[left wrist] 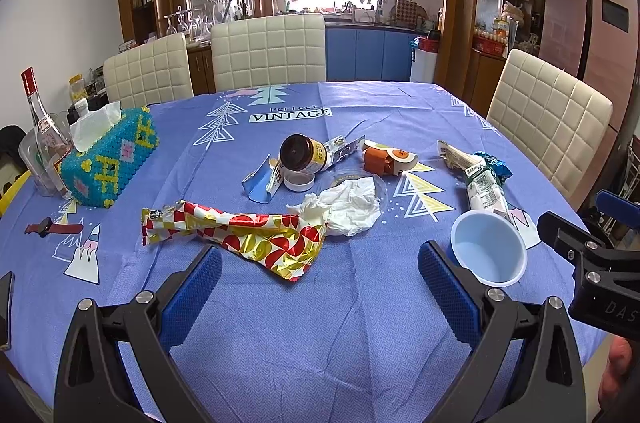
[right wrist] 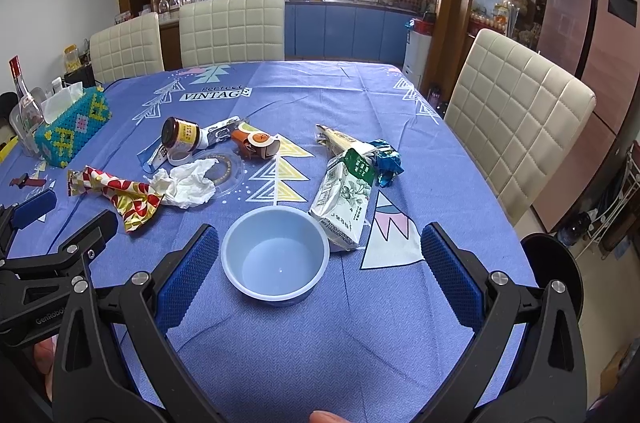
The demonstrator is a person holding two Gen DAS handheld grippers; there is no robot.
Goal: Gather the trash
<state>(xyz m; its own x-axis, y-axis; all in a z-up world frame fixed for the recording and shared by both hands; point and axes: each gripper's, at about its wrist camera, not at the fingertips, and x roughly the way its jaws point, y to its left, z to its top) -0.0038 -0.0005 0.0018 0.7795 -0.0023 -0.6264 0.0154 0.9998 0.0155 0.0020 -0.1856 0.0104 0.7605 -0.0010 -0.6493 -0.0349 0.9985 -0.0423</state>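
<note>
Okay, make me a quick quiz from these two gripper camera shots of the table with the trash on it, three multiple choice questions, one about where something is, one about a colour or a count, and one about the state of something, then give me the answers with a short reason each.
1. Where does the crumpled white tissue lie?
A. inside the pale blue plastic cup
B. partly on the clear round plastic lid, beside the red and gold foil wrapper
C. on a chair seat

2. How many cream quilted chairs stand at the table?
A. one
B. three
C. five

3. How is the brown glass jar with the yellow label?
A. upright with its cap on
B. on its side, its white cap off next to it
C. held in a gripper

Answers:
1 B: the tissue overlaps the lid and touches the wrapper; the cup is empty.
2 B: two chairs at the far edge, one on the right.
3 B: the jar lies tipped, with the cap on the cloth; left gripper and right gripper are open and empty.
</note>
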